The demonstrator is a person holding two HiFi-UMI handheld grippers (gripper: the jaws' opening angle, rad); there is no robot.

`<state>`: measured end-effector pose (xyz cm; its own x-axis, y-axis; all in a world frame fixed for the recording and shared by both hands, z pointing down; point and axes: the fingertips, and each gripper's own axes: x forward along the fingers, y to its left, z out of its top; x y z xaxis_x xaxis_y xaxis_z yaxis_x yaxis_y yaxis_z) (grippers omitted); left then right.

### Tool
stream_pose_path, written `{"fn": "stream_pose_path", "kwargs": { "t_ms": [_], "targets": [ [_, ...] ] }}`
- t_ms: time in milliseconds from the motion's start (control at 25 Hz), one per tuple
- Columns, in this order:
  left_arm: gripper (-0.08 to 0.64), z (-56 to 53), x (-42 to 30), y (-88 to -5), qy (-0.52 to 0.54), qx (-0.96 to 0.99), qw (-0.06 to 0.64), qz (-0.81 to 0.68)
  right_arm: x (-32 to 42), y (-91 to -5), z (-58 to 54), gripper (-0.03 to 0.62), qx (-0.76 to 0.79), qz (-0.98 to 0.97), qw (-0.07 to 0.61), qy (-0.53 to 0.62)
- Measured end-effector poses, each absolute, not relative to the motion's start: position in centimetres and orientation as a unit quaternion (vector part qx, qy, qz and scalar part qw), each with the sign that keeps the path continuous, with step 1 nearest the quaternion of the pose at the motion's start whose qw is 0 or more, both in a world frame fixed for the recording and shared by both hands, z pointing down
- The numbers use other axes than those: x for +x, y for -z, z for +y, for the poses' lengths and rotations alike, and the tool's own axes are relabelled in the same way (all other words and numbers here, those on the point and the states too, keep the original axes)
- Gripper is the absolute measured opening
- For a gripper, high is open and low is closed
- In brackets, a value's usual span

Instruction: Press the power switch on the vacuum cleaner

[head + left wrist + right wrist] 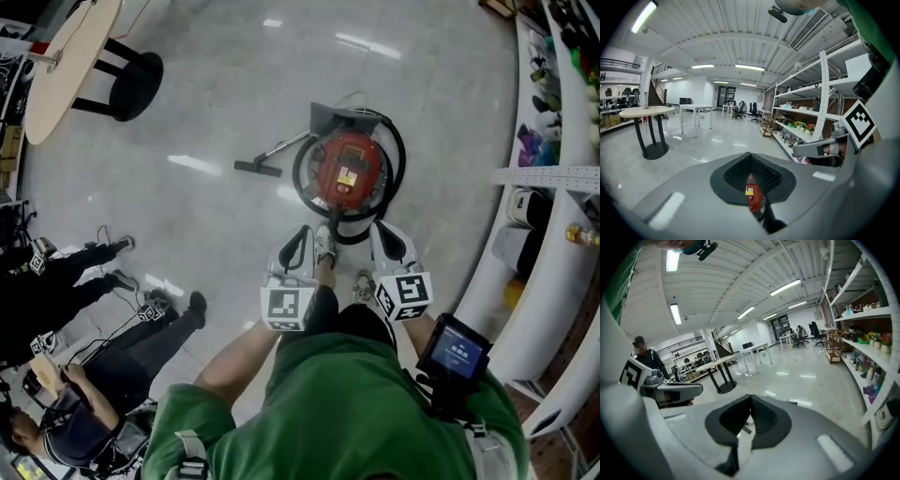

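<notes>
1. Green shirt [347,412] of the person fills the bottom of the head view. A small screen [455,349] rides on the right forearm, face up, prob. so it reads at a glance.
2. Left gripper [302,234] and right gripper [382,230] are held side by side at about waist height, pointing fwd and down, well above the floor [206,112]. That looks like a carry pose, not a reach.
3. Left gripper [750,154]: jaws together at the tips, nothing btwn them. Only the hollow in the pads gapes, and the red vacuum cleaner [752,194] shows through it, i.e. this gripper is lined up on the target.
4. Right gripper [750,396]: jaws likewise closed and empty, w/ pale floor showing through the hollow.
5. Vacuum cleaner [349,167] stands on the floor just ahead of the person's shoe [324,246]. Its hose [398,155] loops round it and the floor nozzle [257,168] lies off to its left.
6. Power switch can't be made out from this height; prob. somewhere on the red top near the yellow label [348,176].
7. Judgement: the press hasn't begun. Closed tips suit it, giving one blunt point instead of two prongs. Next move needs a bend or crouch to bring a tip down, and the hose loop could get in the way.
</notes>
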<state>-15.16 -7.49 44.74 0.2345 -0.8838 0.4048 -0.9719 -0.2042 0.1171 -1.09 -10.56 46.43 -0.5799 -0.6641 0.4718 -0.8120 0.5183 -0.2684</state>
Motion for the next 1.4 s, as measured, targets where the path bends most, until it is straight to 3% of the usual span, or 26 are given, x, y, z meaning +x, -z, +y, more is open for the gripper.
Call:
{"fn": "stream_pose_path", "kwargs": {
  "t_ms": [1400],
  "targets": [
    [0.008,-13.8,-15.3,-64.8,-0.219,0.781,0.249,-0.530,-3.9,-68.2,-15.0,0.000,0.404,-0.827,0.275,-0.276]
  ]
}}
